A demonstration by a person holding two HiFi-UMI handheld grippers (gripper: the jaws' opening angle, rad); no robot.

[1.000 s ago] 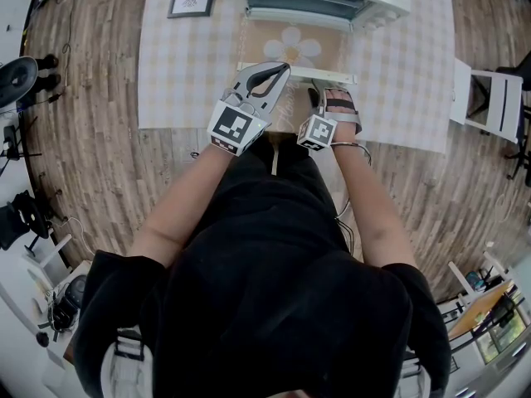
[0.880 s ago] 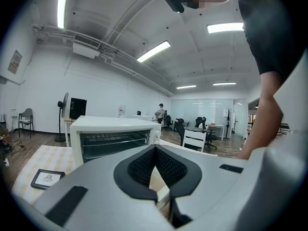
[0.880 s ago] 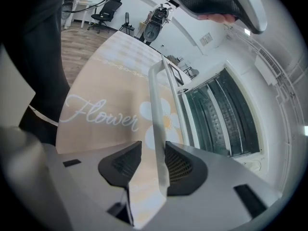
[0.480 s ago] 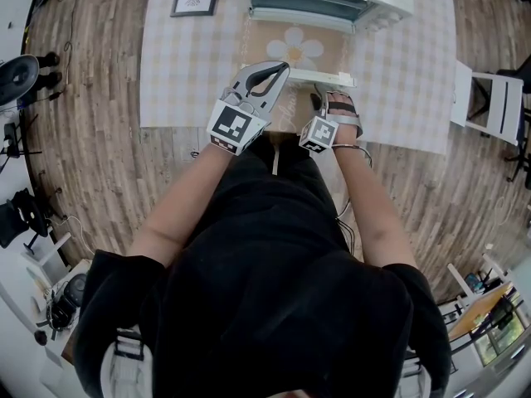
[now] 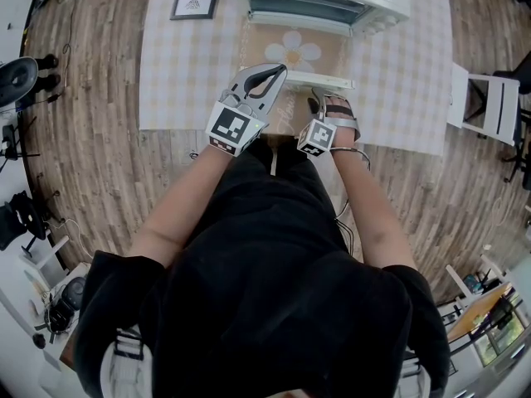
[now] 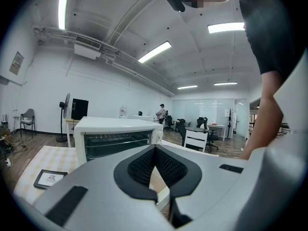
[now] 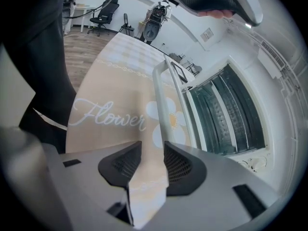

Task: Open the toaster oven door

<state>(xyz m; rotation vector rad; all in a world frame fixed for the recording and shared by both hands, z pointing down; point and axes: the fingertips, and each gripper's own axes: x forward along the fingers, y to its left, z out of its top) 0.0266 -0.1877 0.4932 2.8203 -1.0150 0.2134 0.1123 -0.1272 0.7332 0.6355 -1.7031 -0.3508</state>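
Door (image 5: 286,50) down flat, so we hold right gripper (image 7: 151,150) fingers apart, short of handle (image 7: 161,88); left gripper (image 6: 155,150) fingers closed, empty.

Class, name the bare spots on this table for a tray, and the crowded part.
Free: tablecloth left of the open door, below the picture frame; also right of the door. Crowded: the middle, with left gripper and right gripper.

toaster oven door (image 5: 292,48) lowered flat in front, handle (image 5: 319,78) along near edge, oven mouth (image 5: 303,7) unblocked
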